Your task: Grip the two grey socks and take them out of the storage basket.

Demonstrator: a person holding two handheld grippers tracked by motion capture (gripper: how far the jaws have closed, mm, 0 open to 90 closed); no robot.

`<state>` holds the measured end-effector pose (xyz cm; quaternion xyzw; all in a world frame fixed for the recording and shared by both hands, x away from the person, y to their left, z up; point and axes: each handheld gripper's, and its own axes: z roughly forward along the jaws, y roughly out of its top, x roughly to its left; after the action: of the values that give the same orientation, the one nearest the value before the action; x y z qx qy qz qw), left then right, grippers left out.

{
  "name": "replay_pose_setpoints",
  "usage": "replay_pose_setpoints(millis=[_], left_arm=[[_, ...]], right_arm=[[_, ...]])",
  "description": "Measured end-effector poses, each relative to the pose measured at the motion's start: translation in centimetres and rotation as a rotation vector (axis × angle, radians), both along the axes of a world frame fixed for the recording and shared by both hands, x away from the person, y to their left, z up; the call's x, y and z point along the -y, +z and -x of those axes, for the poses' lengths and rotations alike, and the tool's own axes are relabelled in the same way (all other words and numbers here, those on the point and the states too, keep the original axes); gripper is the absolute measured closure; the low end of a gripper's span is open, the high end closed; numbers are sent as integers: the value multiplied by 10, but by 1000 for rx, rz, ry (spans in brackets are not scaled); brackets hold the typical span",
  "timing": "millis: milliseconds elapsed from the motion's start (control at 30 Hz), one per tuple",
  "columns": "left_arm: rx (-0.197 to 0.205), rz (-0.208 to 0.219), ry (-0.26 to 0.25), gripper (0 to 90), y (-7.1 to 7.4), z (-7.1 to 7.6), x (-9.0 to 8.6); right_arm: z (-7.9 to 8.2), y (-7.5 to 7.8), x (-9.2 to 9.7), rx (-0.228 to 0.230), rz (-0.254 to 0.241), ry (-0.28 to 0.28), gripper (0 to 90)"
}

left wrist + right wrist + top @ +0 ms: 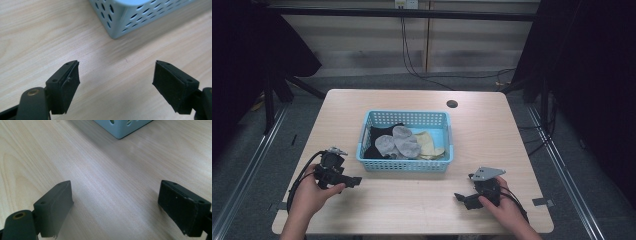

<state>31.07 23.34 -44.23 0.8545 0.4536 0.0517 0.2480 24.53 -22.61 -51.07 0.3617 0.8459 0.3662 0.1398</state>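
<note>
High view shows both grippers with jaws spread and empty, the left gripper [354,181] just short of the blue basket [406,165] of socks [399,142] ahead, the right gripper [460,198] farther off above the bench [422,210]; next likely: reaching in.

Soft overhead light, dark surroundings

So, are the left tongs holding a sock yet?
No, the left tongs stand open over bare table, nothing between them.
</note>
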Motion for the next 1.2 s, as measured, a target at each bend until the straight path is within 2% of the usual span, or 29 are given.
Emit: replay_pose_setpoints(millis=[33,67,100,133,167,200,267,433,533,800,900,1200], left_arm=[[-30,16,4,208,6,-2,1],[-53,14,2,208,11,-5,2],[-61,10,6,208,13,-5,3],[-75,-8,10,210,17,-7,5],[-83,-28,-9,211,20,-9,5],[-95,-36,-1,211,24,-10,7],[-105,-53,-20,212,30,-13,9],[-111,-53,-15,213,45,-20,16],[-118,-68,-40,214,53,-25,19],[-93,-66,-52,216,75,-40,39],[-87,-70,-75,217,83,-48,49],[-91,-101,-80,222,81,-66,72]], right_arm=[[0,0,0,1,-1,0,117],[0,0,0,1,-1,0,117],[0,0,0,1,0,0,117],[0,0,0,0,1,0,117],[0,0,0,1,0,-1,117],[0,0,0,1,0,-1,117],[0,0,0,0,1,0,117],[0,0,0,0,1,0,117],[0,0,0,0,1,0,117],[0,0,0,2,0,-1,117],[0,0,0,0,-1,-3,117],[0,0,0,3,0,-2,117]])
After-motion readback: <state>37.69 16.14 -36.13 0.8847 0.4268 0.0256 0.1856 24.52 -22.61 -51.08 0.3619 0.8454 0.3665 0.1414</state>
